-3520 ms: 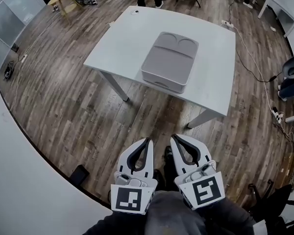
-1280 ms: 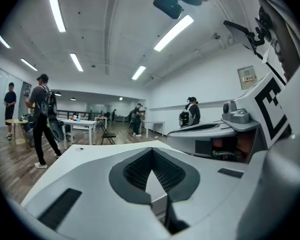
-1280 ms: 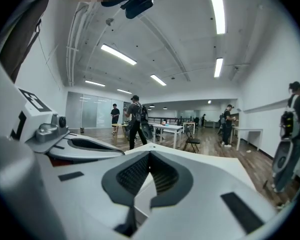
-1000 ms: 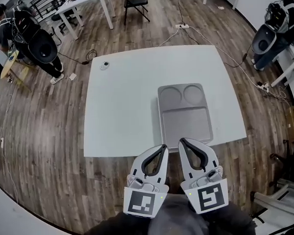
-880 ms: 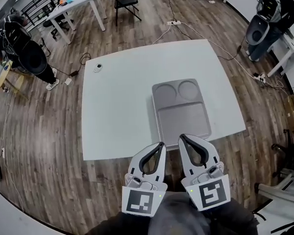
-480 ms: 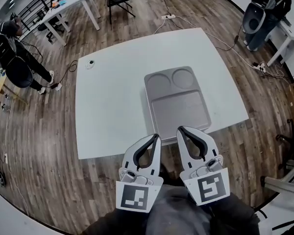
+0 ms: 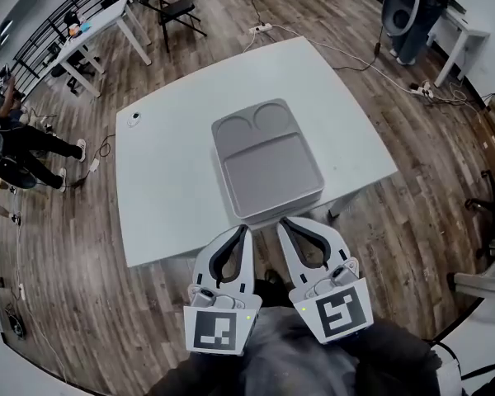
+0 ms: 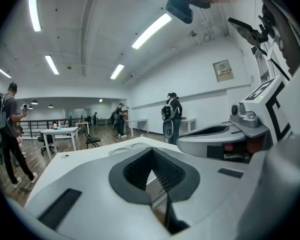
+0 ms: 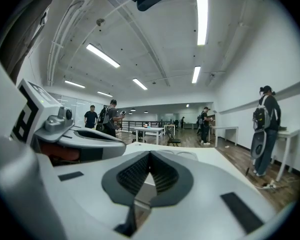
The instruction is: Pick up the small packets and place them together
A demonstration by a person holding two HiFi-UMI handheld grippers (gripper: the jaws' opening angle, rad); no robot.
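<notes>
Holding left gripper (image 7: 244, 228) and right gripper (image 7: 282, 221) side by side, just off the near edge of the white table (image 7: 165, 180), both pointing toward the grey compartment tray (image 7: 268, 172) that sits on it. Both sets of jaws are fully closed, tips meeting, nothing gripped between them. Small packets can't be made out in any view, so can't tell where they are.
</notes>
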